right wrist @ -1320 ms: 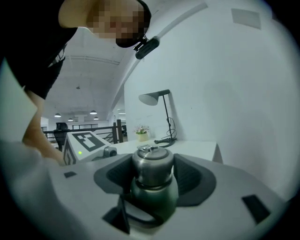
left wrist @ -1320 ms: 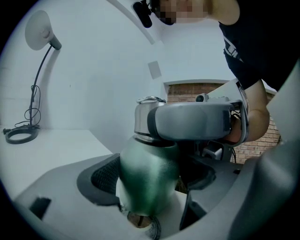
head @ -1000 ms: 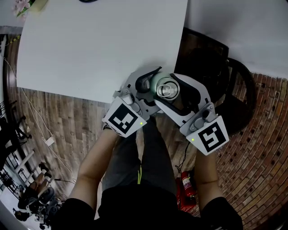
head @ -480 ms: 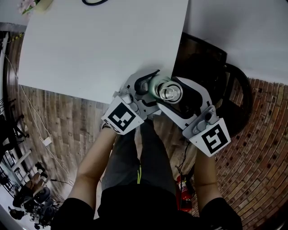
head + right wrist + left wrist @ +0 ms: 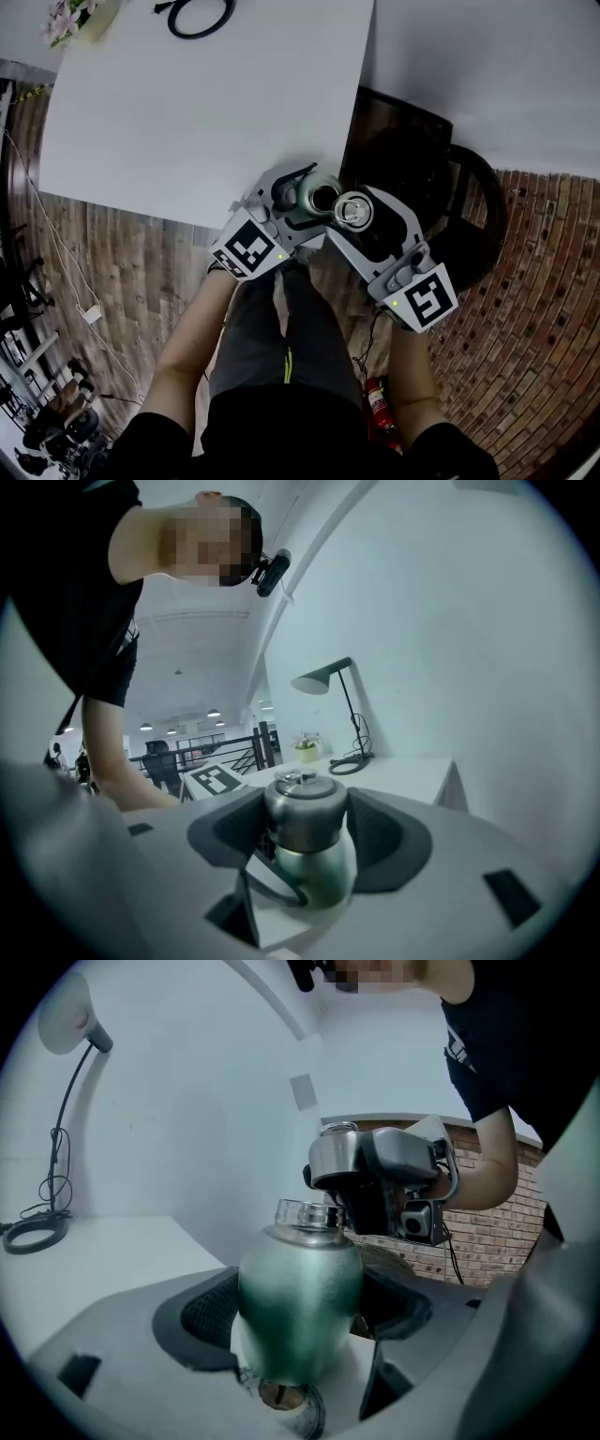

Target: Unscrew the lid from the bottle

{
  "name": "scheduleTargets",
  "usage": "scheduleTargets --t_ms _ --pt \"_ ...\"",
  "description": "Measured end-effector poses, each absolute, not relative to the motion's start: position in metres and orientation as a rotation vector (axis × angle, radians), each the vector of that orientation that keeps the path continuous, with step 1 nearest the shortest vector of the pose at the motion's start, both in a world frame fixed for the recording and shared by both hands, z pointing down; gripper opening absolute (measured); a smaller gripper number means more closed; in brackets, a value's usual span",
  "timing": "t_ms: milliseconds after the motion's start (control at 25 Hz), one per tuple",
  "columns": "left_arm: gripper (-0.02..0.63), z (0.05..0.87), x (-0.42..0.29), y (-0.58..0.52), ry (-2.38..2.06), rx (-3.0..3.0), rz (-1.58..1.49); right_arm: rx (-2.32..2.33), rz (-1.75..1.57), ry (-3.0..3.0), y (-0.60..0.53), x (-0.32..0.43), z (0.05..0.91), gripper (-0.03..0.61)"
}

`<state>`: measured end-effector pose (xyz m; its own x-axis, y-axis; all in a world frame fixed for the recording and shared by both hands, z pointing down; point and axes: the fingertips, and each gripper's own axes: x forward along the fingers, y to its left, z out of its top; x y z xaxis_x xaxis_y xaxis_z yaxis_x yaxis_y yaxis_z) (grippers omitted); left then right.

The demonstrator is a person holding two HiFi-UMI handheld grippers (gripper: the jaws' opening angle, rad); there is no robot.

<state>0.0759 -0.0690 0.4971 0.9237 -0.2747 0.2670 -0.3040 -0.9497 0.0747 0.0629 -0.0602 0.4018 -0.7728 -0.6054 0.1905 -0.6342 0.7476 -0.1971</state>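
- The left gripper (image 5: 298, 1321) has its two dark pads pressed against the sides of the green bottle (image 5: 300, 1288), one at 9 o'clock and one at 3 o'clock of its round body.
- The bottle stands about upright in that grip, held in the air. Its short shiny neck (image 5: 307, 1213) at 12 o'clock is bare and uncapped.
- The right gripper (image 5: 302, 832) pinches the silver lid (image 5: 302, 819) between its pads, which sit snug on the lid's left and right sides.
- The lid is off the bottle. In the left gripper view it hangs near the neck at about 1 o'clock, a little higher, with a gap between the two.
- In the head view the bottle's dark open mouth (image 5: 324, 199) faces up, and the lid sits just beside it at about 4 o'clock.
- In the right gripper view the bottle's green body shows directly below the lid, at 6 o'clock.
- In the head view both grippers meet just off the near right corner of the white table (image 5: 187, 112), at about 5 o'clock of the tabletop's middle. The bottle is over the table's edge there and the lid is past it, over the floor.
- The marker cubes trail back toward the person, the left one (image 5: 248, 251) at 7 o'clock of the bottle and the right one (image 5: 424, 298) at 4 o'clock of the lid.
- A coiled black cable (image 5: 199, 14) lies at the table's far edge, at 12 o'clock, with flowers (image 5: 70, 14) at the far left corner, about 10 o'clock.
- A dark chair (image 5: 422, 159) stands at 2 o'clock of the grippers.
- A red fire extinguisher (image 5: 377, 398) lies on the floor at 6 o'clock of the right gripper.
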Motion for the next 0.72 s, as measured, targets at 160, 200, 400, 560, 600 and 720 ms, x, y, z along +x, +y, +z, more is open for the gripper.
scheduleTargets --t_ms 160,200,400,560,600,720 --pt "0.376 0.494 0.073 -0.069 -0.446 2.955 0.391 1.05 0.38 -2.807 -0.061 0.066 0.394 0.267" --pt "0.376 0.492 0.07 -0.069 -0.453 2.95 0.387 1.061 0.377 -2.804 -0.062 0.067 0.392 0.267" --pt "0.377 0.481 0.045 -0.066 -0.488 2.941 0.423 1.113 0.375 -2.763 -0.062 0.072 0.384 0.267" --pt "0.377 0.472 0.023 -0.066 -0.544 2.923 0.44 1.163 0.392 -2.714 -0.059 0.076 0.38 0.267" --pt "0.377 0.47 0.017 -0.065 -0.557 2.915 0.442 1.18 0.4 -2.705 -0.058 0.077 0.378 0.267" --pt "0.377 0.465 0.002 -0.063 -0.586 2.887 0.445 1.232 0.396 -2.688 -0.058 0.08 0.367 0.267"
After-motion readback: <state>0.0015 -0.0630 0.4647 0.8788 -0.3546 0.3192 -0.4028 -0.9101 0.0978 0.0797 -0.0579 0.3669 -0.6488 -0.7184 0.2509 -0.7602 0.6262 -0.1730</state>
